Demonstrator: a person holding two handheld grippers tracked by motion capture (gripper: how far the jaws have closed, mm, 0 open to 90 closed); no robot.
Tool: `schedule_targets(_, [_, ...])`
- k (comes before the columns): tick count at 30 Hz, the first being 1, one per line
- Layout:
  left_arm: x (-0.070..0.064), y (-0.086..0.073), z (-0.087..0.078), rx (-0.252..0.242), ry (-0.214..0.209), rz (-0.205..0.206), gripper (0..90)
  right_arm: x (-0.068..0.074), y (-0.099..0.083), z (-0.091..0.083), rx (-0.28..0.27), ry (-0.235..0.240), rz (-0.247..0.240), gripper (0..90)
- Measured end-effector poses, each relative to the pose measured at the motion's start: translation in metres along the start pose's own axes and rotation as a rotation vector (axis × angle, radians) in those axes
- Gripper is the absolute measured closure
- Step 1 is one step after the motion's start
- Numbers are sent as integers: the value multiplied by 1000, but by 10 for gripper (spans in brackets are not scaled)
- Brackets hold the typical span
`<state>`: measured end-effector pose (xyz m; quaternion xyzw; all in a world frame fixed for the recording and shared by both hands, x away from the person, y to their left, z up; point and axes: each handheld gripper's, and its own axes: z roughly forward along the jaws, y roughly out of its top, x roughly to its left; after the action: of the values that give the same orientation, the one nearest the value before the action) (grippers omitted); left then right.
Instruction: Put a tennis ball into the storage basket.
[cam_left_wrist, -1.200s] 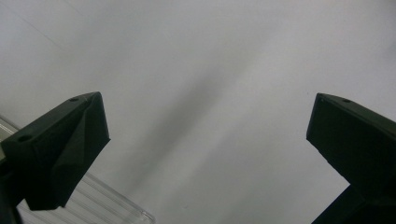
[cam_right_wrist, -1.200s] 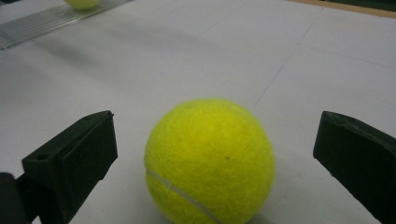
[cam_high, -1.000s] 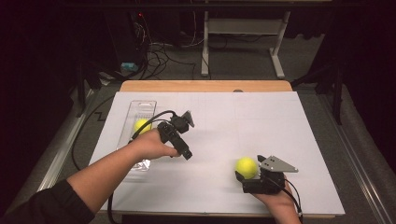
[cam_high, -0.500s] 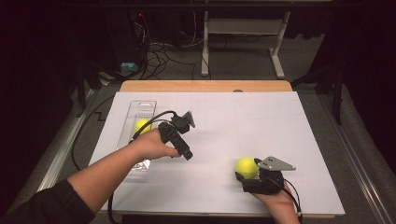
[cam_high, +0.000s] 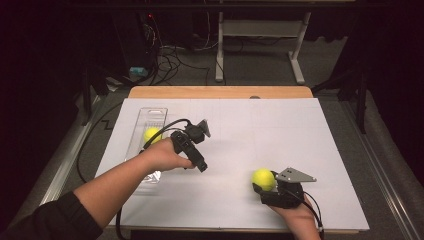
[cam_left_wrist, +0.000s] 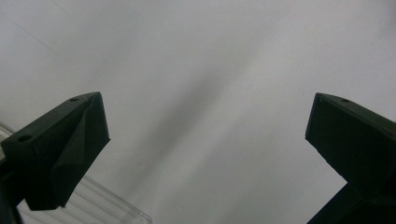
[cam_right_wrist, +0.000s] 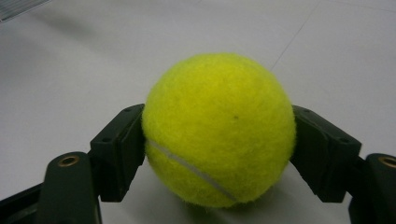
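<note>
White paper covers the desk, the largest item, bare across its middle.

Clear plastic tray: long and narrow, lying along the desk's left side; one tennis ball already sits inside it.

Left gripper: held above the sheet just beside the tray's right edge, jaws spread wide with nothing between them; a corner of the tray shows at the bottom of its own view.

Right gripper: low at the near right of the desk, jaws pressed against both flanks of a second tennis ball.

Second tennis ball, smallest item: apparently resting on the sheet, well apart from the tray.

Handling note, as judgement: the grasp looks centred on the widest part, so the lift should go straight up before travelling left. Felt slips little, yet a round body can roll out; keep the squeeze steady, carry level, and lower into the tray's free end, clear of the first ball, before loosening.
</note>
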<state>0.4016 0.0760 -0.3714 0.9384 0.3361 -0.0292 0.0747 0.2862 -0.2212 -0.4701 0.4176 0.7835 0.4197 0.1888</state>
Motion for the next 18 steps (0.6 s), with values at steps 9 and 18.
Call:
schedule_targets(9, [1, -1, -1, -4, -2, -5, 6, 0, 0, 0, 3, -5, 0, 264])
schedule_targets(18, [0, 0, 0, -2, -1, -2, 6, 2, 2, 0, 13, -11, -8, 273])
